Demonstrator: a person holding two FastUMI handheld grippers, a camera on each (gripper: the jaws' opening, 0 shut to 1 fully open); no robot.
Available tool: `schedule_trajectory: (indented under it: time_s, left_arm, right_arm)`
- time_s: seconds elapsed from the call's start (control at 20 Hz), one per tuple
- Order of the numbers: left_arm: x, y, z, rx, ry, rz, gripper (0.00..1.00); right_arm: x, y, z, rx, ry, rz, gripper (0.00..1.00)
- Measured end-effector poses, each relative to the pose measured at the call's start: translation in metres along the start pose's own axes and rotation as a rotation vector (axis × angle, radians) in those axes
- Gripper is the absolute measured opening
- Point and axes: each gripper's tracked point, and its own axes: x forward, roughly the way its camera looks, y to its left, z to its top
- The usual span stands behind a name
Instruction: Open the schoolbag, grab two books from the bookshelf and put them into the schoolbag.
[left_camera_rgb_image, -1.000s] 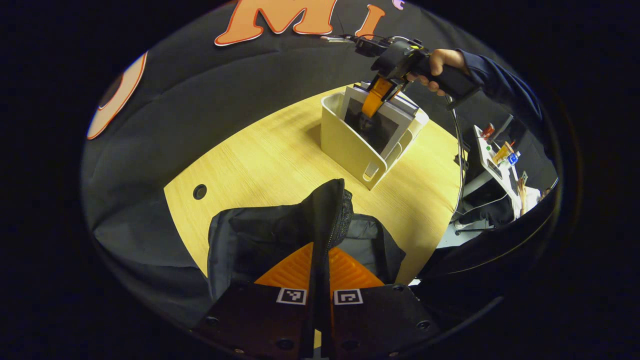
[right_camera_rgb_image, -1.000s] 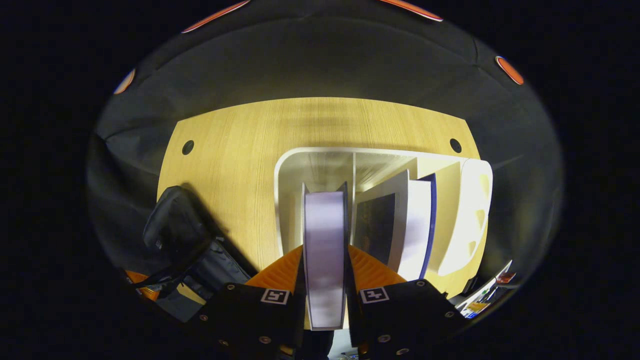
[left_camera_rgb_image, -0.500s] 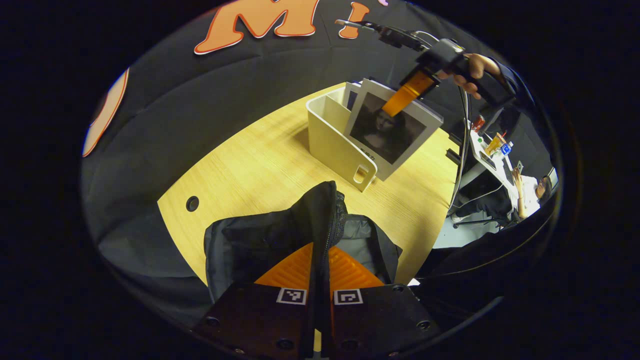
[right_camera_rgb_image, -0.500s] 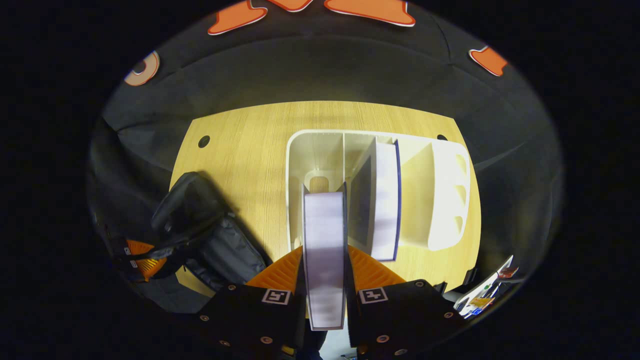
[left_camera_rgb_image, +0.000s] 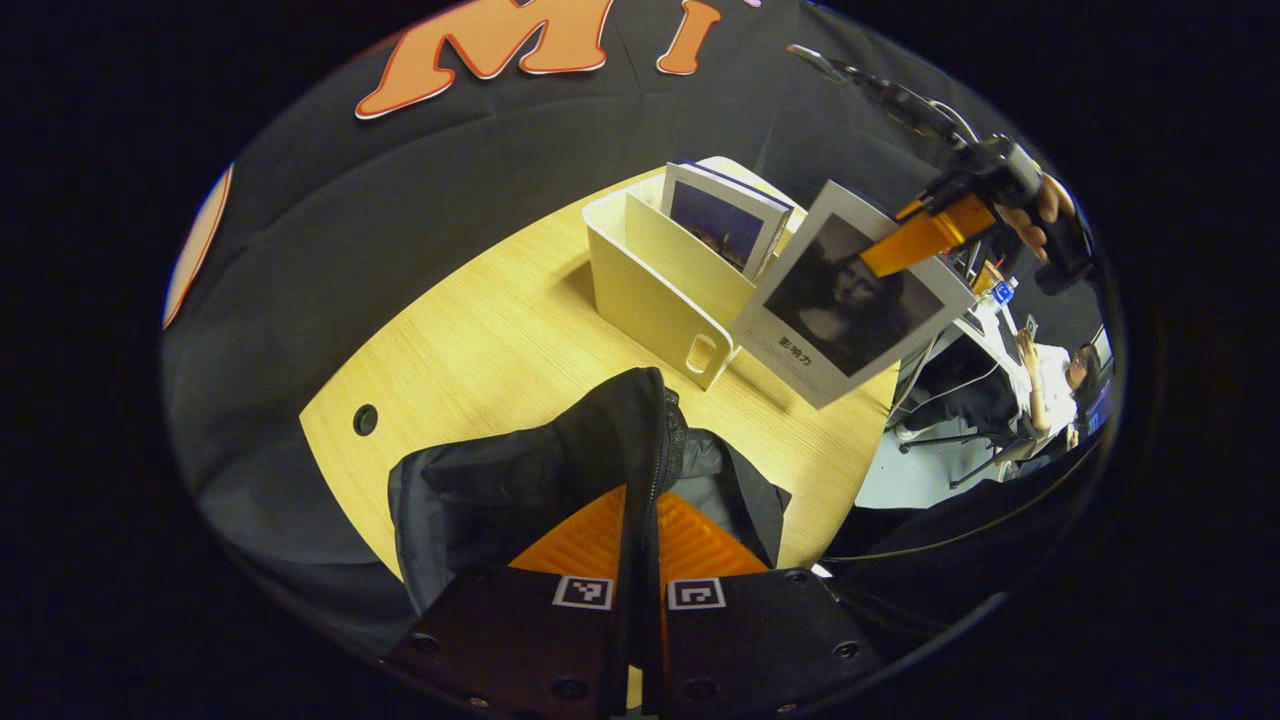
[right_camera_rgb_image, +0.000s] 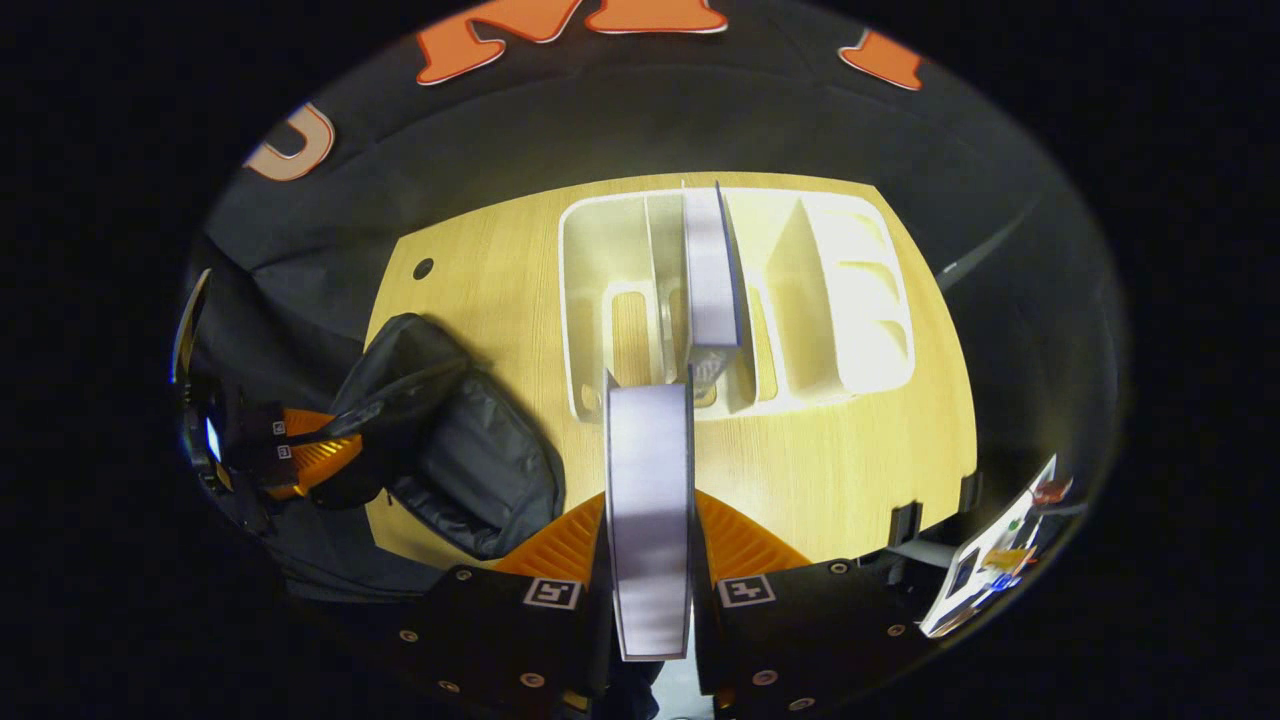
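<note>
Pinched edge-on between the fingers of the right gripper: a grey-covered book, page block facing the camera, held by its upper edge so that it hangs free and can be dropped in lengthwise. Seen from the left gripper view as a tilted cover with a dark portrait, up in the air, clear of the bookshelf and just to its near side, with the right gripper clamped on the top corner and a hand behind it.

Beyond the right gripper's tips and lower: the cream bookshelf, one blue-edged book standing upright in a middle slot, presumably the second one to fetch; same book in the left gripper view.

Off to the left of the right gripper, well apart from the shelf: the black schoolbag on the wooden table.

Closed on the bag's zipped rim: the left gripper, fabric standing up in a ridge between its fingers. Likely lifted this way to keep the mouth of the schoolbag propped open and steady; grey lining visible just right of the ridge.

Probably mid-carry of the first book, nothing inside the bag visible yet. Risk worth noting: a thin grip on a corner, so some swing of the book on the way over.
</note>
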Motion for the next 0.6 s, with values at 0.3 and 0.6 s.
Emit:
schedule_trajectory:
  time_s: [0.3,0.6]
  left_arm:
    - [0.006,-0.004,0.007,-0.002,0.012,0.010,0.06]
    - [0.003,-0.008,0.008,-0.012,0.012,0.024,0.06]
  right_arm:
    - [-0.021,-0.004,-0.041,0.096,-0.043,0.095,0.34]
    - [-0.020,0.009,-0.062,0.204,-0.084,0.237,0.32]
